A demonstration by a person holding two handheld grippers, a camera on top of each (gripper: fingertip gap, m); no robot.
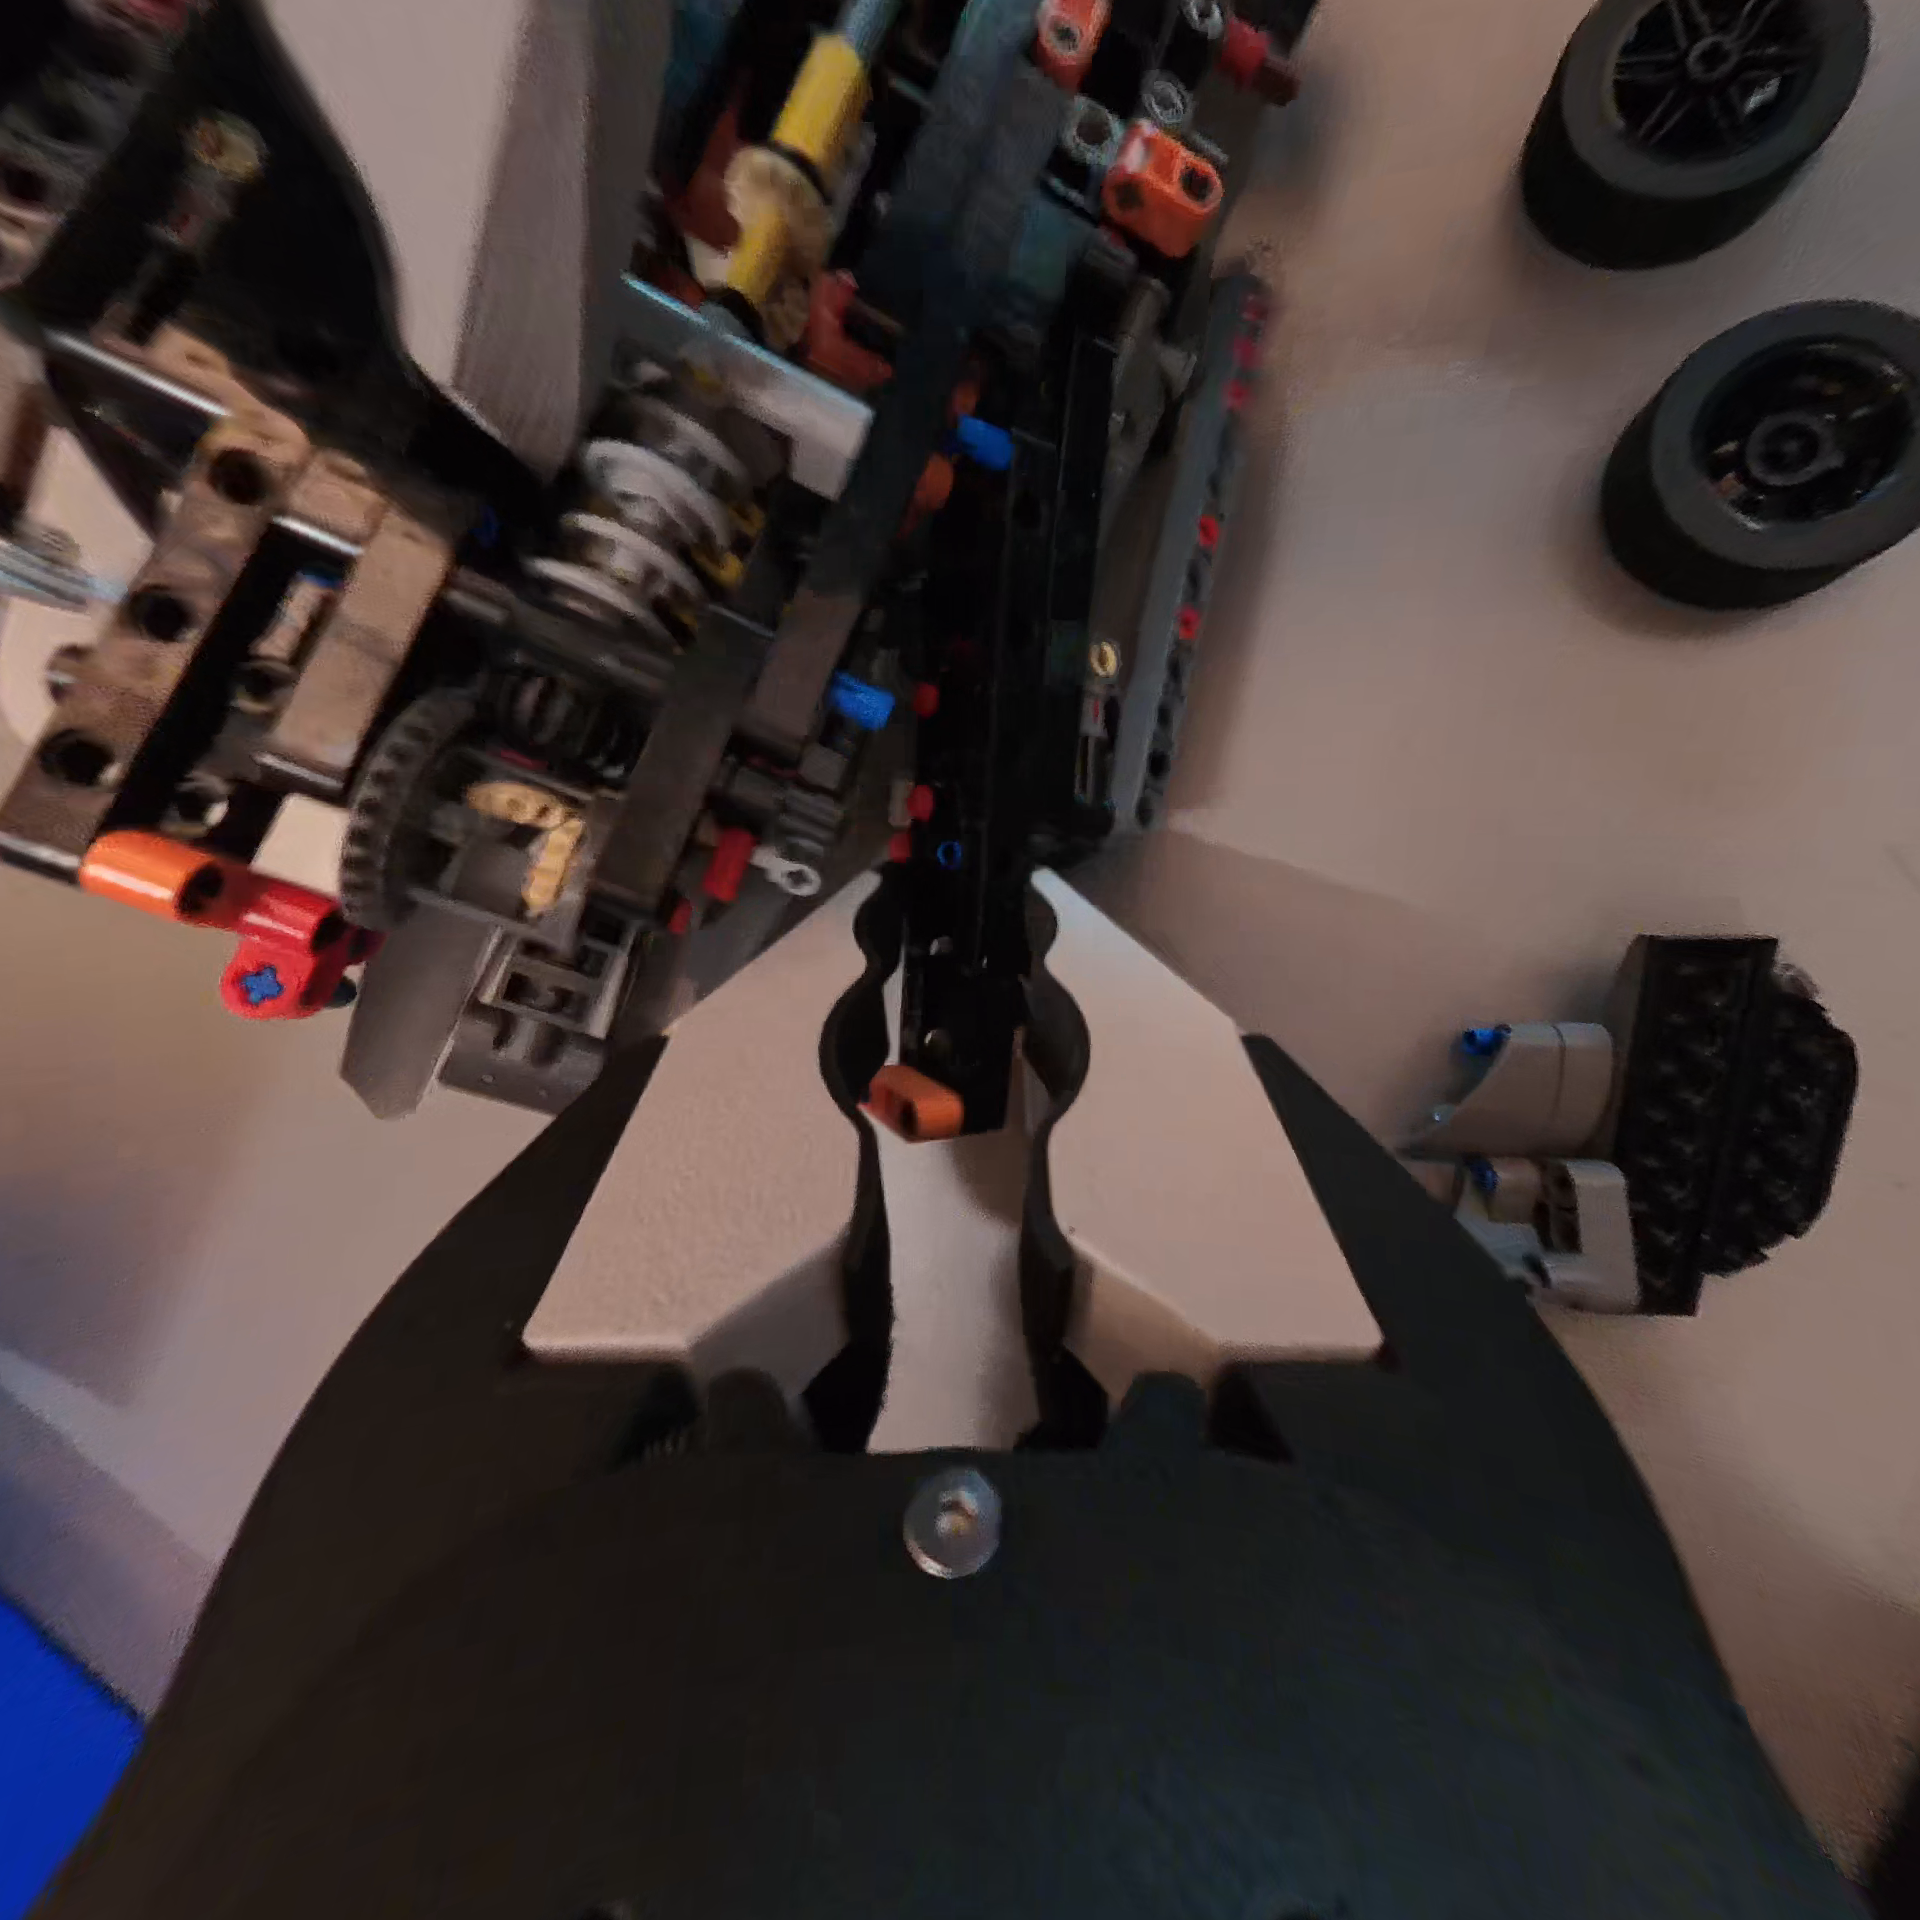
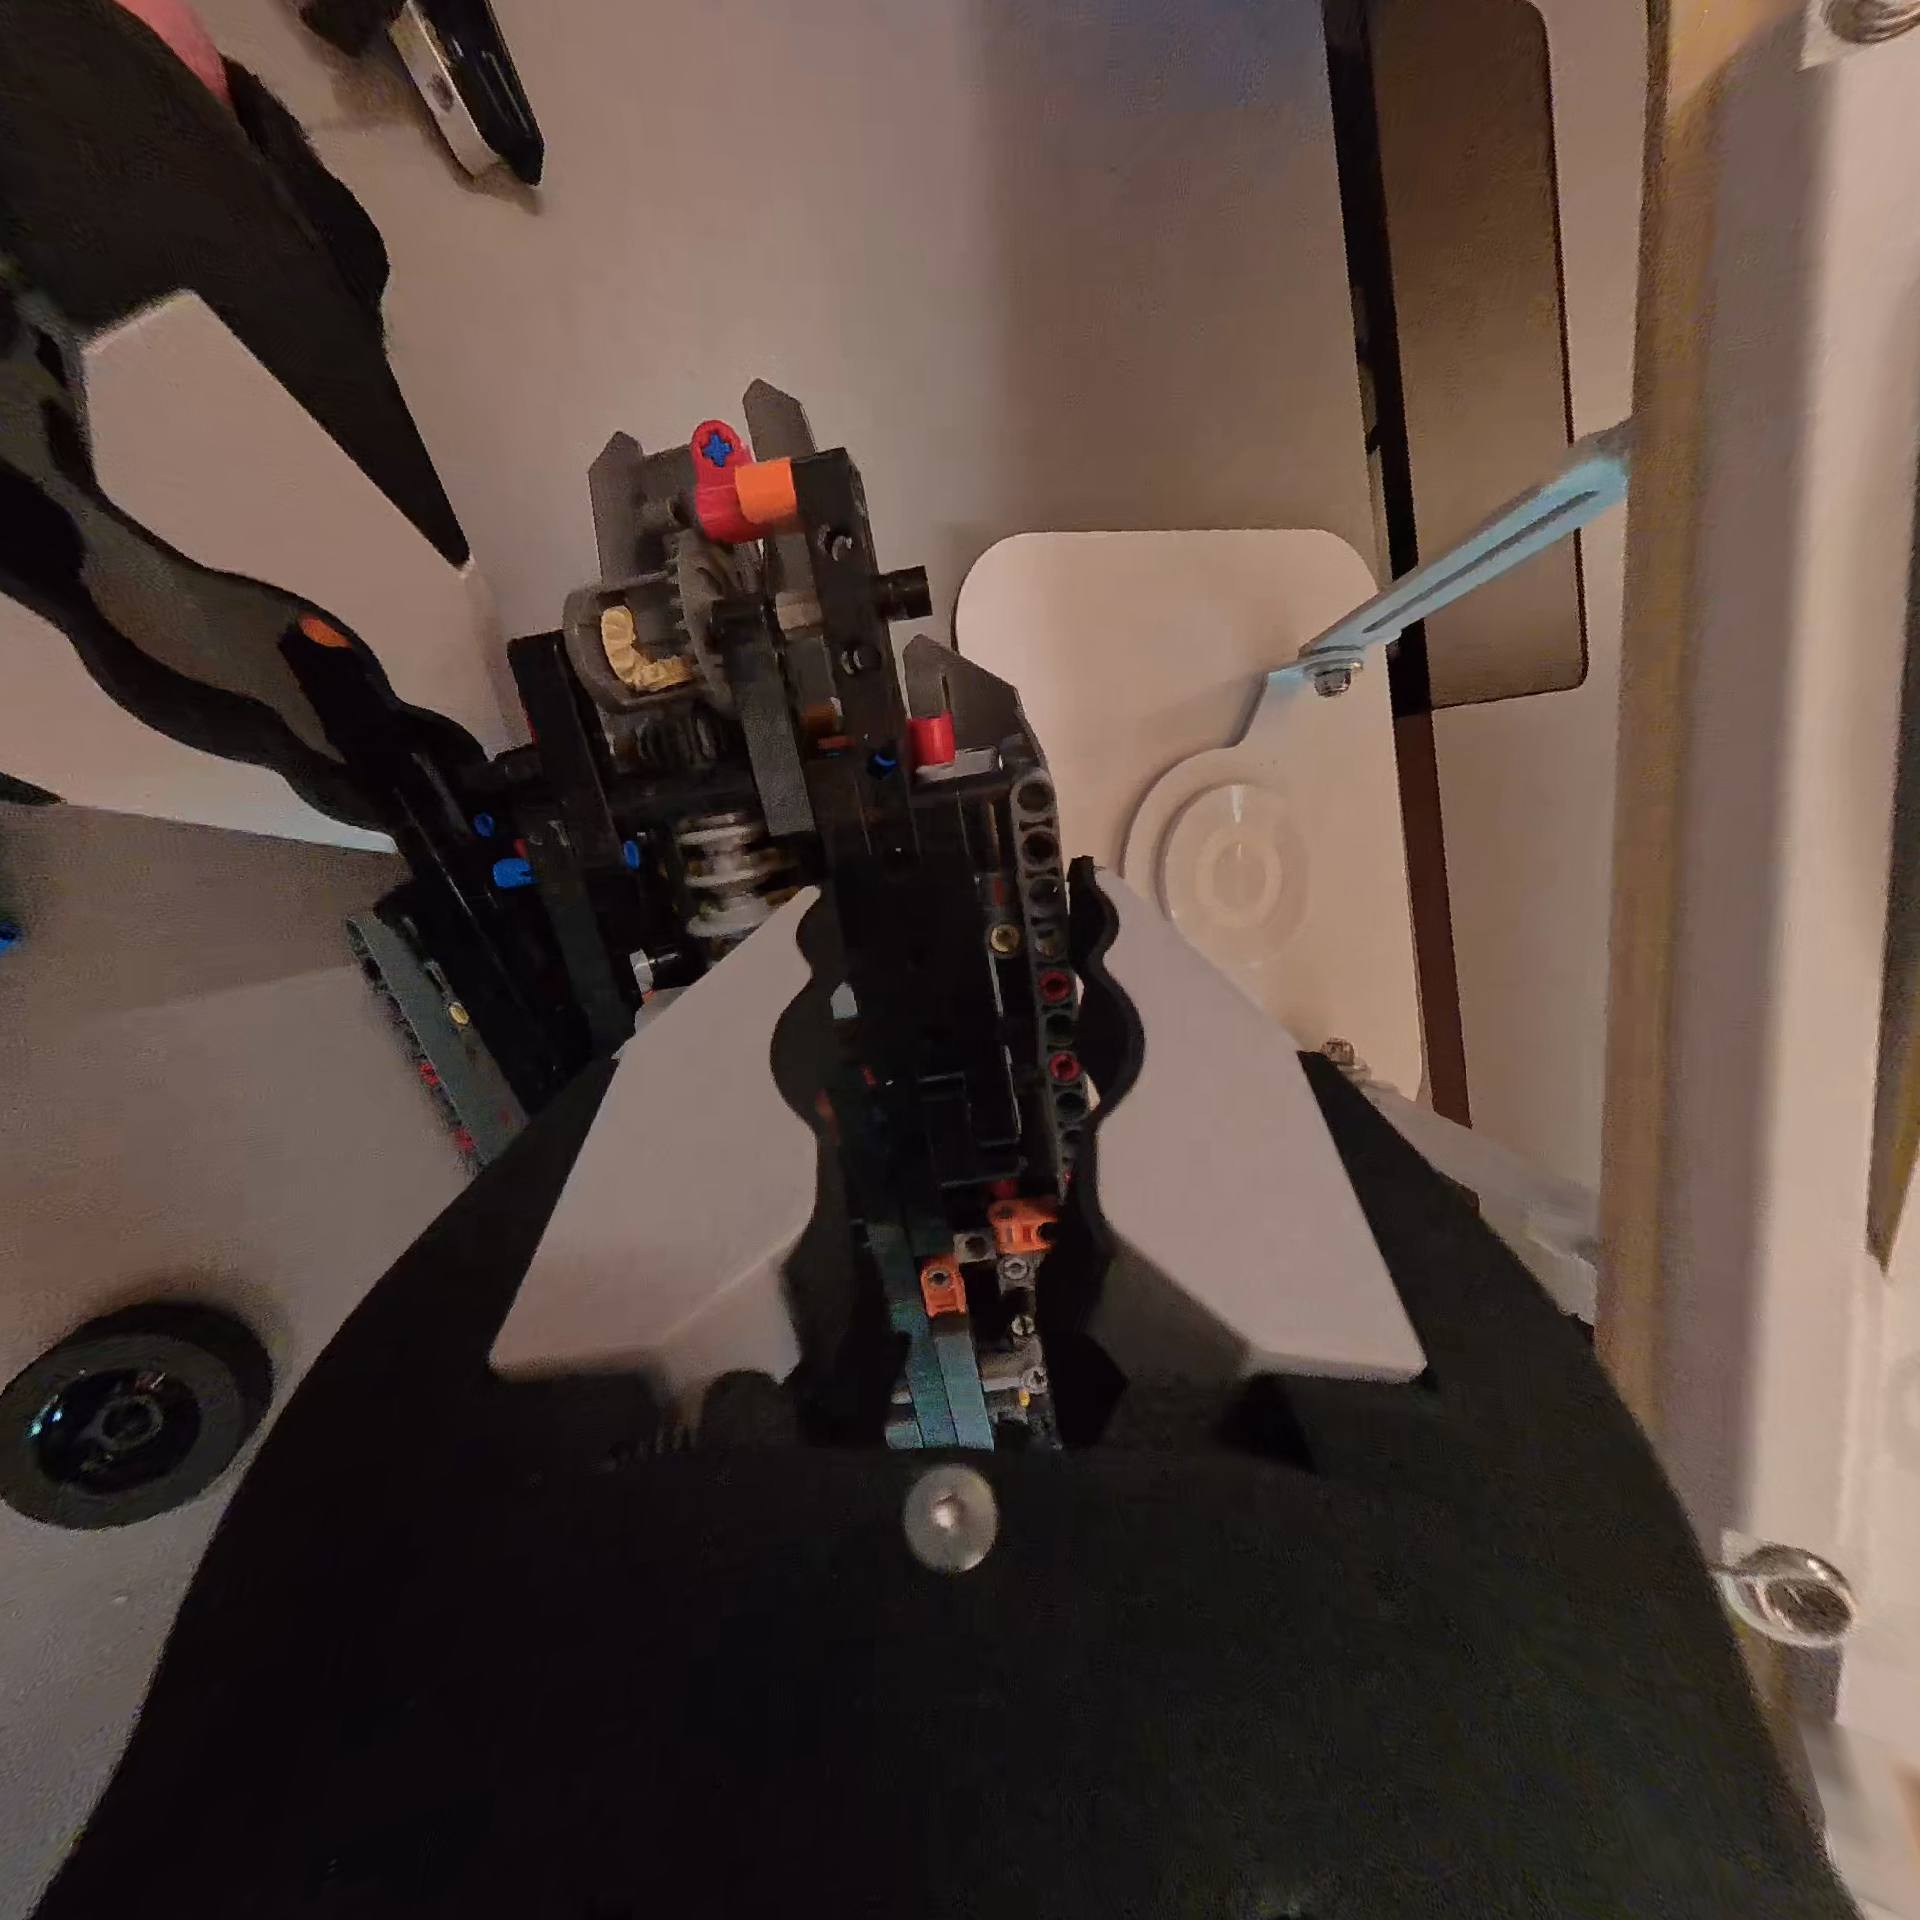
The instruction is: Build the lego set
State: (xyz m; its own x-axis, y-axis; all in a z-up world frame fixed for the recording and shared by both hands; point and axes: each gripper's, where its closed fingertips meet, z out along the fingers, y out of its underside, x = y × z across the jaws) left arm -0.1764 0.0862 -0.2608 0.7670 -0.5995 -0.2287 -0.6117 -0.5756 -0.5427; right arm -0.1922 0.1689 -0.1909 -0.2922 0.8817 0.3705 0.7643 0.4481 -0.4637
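Black lego car frame (image 1: 977, 727) held off the table by both grippers. Left gripper (image 1: 951, 997) clamps a side beam end; right gripper (image 2: 940, 1049) clamps the opposite end. Frame's long axis runs between them; loose wheels (image 1: 1766, 457) lie right of the left gripper.

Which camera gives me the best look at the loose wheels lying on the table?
The left wrist view. It shows two black wheels lying on the table at upper right, both unobstructed with hubs visible. The right wrist view shows only one wheel, at the lower left edge.
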